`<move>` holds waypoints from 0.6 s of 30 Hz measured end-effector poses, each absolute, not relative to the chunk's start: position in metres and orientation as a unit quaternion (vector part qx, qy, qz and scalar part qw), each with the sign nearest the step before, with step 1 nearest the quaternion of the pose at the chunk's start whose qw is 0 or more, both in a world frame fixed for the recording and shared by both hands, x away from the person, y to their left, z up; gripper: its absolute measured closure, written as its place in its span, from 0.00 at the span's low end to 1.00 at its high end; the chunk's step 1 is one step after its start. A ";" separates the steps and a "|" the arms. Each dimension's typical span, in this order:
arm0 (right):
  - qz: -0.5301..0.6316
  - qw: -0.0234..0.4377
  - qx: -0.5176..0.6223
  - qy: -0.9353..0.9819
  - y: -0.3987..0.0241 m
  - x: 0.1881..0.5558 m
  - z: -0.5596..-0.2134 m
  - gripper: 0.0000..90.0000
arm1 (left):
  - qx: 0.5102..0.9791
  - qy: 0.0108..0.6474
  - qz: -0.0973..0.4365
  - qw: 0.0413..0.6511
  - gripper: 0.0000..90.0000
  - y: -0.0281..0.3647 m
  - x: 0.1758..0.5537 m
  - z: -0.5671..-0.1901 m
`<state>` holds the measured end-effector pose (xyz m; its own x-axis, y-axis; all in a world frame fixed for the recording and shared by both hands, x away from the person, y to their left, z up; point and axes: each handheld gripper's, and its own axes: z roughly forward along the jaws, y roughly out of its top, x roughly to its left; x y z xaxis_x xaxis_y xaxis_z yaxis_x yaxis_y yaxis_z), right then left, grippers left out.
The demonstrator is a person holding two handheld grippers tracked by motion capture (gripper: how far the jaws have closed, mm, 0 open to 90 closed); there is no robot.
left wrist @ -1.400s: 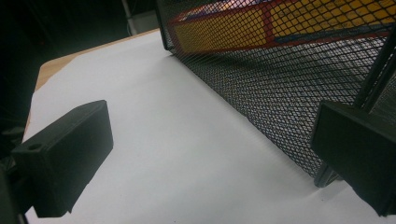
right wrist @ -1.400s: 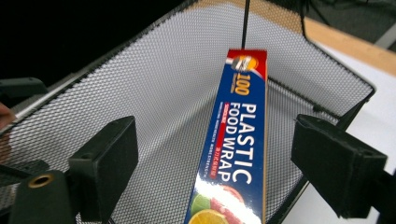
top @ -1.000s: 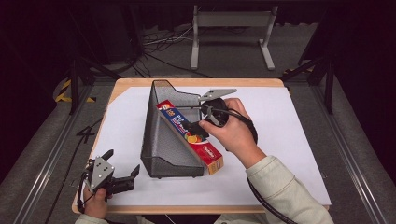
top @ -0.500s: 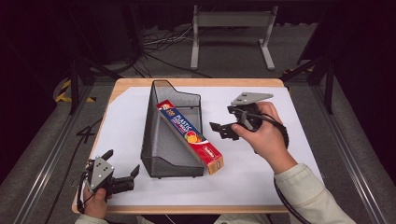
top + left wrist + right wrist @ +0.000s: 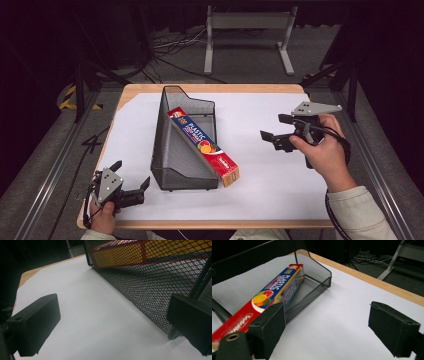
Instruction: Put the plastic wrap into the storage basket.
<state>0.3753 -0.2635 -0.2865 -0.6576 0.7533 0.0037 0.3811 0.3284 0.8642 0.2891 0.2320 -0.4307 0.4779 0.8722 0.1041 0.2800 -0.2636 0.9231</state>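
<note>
Gaping right tongs beside wrap box

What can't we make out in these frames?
- Plastic wrap box: its lower side, high view, hidden by the mesh file holder.
- Box's near end, right gripper view: covered by the right gripper's own jaw.
- Box lettering, left gripper view: blurred behind mesh.
- Left gripper's hand, high view: cut by the bottom edge.

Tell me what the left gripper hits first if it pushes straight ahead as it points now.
Probably the mesh holder: the open left gripper points along the holder's side, and one jaw already sits by its near corner. Depth is unclear.
</note>
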 end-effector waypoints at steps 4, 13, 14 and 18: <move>0.459 0.210 0.358 0.786 -0.277 0.373 -0.296 0.16 | 0.726 0.397 0.322 0.459 0.00 0.232 0.289 -0.431; 0.466 0.218 0.356 0.780 -0.308 0.367 -0.345 0.16 | 0.726 0.398 0.323 0.458 0.00 0.232 0.289 -0.431; 0.465 0.217 0.359 0.780 -0.311 0.366 -0.350 0.16 | 0.726 0.399 0.323 0.458 0.00 0.232 0.289 -0.431; 0.467 0.216 0.369 0.774 -0.322 0.363 -0.370 0.17 | 0.726 0.398 0.323 0.458 0.00 0.232 0.289 -0.431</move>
<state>0.3626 -0.3219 -0.3696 -0.6337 0.7735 0.0101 0.3700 0.2916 0.8821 0.2893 0.2320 -0.4310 0.4742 0.8743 0.1040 0.2836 -0.2635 0.9220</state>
